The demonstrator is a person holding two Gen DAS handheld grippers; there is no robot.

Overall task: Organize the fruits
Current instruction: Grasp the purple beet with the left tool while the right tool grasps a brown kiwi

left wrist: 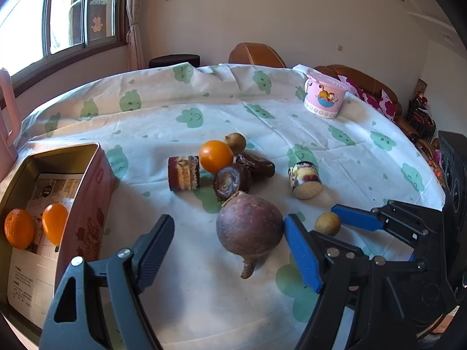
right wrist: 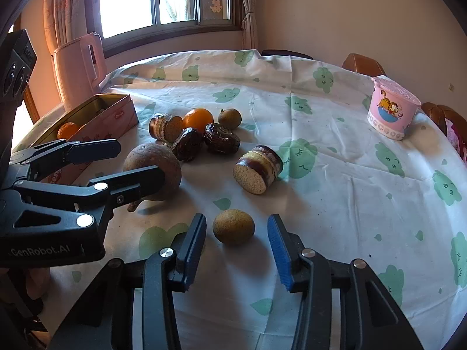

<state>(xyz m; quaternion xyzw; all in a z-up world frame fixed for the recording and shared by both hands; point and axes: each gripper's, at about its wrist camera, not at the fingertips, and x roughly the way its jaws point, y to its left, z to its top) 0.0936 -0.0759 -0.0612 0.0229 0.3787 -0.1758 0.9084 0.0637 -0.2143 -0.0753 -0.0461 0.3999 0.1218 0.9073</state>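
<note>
A big purple-brown round fruit (left wrist: 249,227) with a stubby tail lies on the cloth between the fingers of my left gripper (left wrist: 229,218). That gripper is open, with a clear gap on its left side. The right wrist view shows a small tan longan (right wrist: 233,227) between the pads of my right gripper (right wrist: 236,220). Cloth shows on both sides of the longan, so that gripper is open too. To the left stands a pink tin box (left wrist: 99,180) holding two oranges (left wrist: 19,229). A third orange (left wrist: 216,156) and another longan (left wrist: 235,143) lie in the middle cluster.
Two dark wrinkled dates (left wrist: 230,182) and a cake roll slice (left wrist: 184,173) crowd the loose orange. Another roll slice (left wrist: 305,179) stands apart. A pink cartoon cup (left wrist: 324,96) sits far right and a pink kettle (right wrist: 78,70) behind the box. The two grippers are side by side, nearly touching.
</note>
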